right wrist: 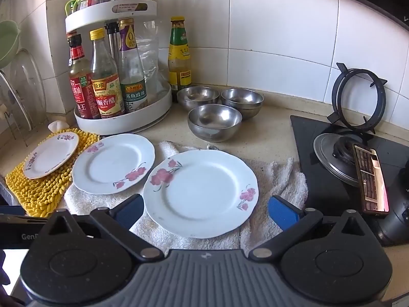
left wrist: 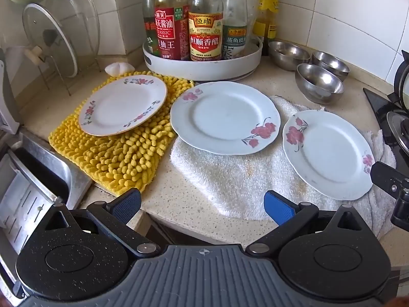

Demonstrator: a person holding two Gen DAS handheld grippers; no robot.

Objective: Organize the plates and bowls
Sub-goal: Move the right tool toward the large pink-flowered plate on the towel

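Countertop (left wrist: 204,204) carries a white towel (left wrist: 230,179) under two big floral plates (left wrist: 225,117) (left wrist: 329,153) and a yellow mat (left wrist: 122,158) under the small plate (left wrist: 122,105). Three steel bowls (right wrist: 214,122) cluster behind, touching or nearly so, beside the bottle rack (right wrist: 122,120). Left gripper (left wrist: 202,204) and right gripper (right wrist: 205,212) both hang spread wide, empty, the right one over the nearest plate's edge.

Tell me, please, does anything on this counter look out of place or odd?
A phone lies on the stove burner, and the pan support ring leans against the wall instead of sitting on it. The plates and bowls look undamaged.
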